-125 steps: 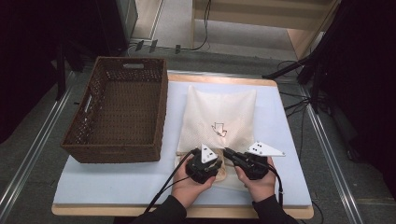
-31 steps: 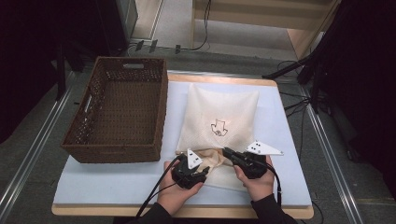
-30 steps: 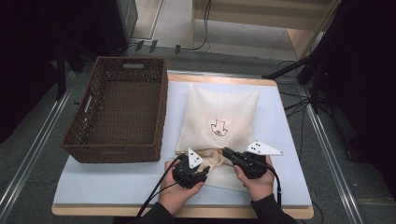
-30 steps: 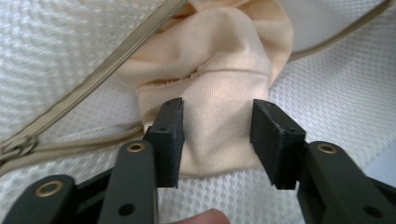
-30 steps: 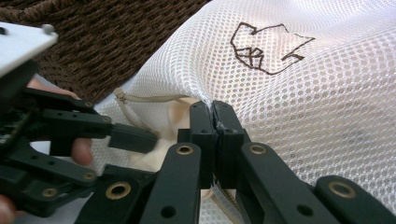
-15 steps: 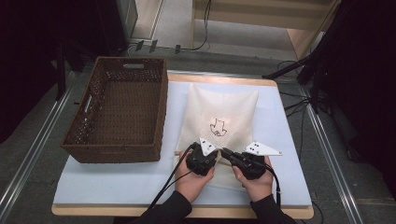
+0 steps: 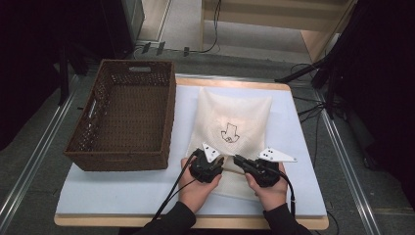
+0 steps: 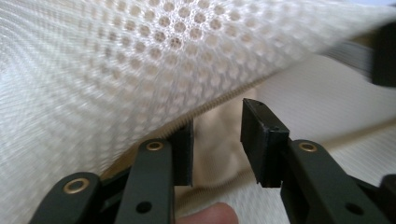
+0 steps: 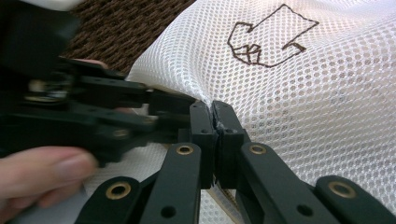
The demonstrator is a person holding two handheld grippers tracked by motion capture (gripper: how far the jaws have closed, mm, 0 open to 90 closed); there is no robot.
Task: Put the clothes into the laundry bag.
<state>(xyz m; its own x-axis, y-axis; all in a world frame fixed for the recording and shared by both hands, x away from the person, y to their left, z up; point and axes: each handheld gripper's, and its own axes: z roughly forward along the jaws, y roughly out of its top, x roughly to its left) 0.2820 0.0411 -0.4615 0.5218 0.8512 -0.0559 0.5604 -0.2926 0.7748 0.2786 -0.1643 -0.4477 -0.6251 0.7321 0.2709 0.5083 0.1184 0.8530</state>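
A cream mesh bag [image 7: 235, 110] with a brown stitched mark [image 7: 229, 133] lies flat on the pale blue mat [image 7: 122, 188]. Both grippers meet at its near edge. My right gripper [image 9: 214, 114] is shut on the bag's zipper edge, with mesh [image 9: 299, 93] bulging up behind the jaws; from above it [image 7: 237, 159] points left. My left gripper [image 8: 217, 140] faces the same edge. Its jaws have just been opening and stand apart; the zipper seam [image 8: 219, 100] crosses above the left pad and nothing is pinched. From above it [image 7: 224, 164] sits just left of the right one.
An empty brown wicker basket [image 7: 83, 147] stands on the left half of the mat, close beside the bag. Cables trail from both grippers toward the near table edge [image 7: 195, 223]. Dark stands and cables crowd the floor to the right of the table.
My left gripper has shifted right, toward the right gripper at the bag's near edge. The right gripper has kept its place and stayed shut.
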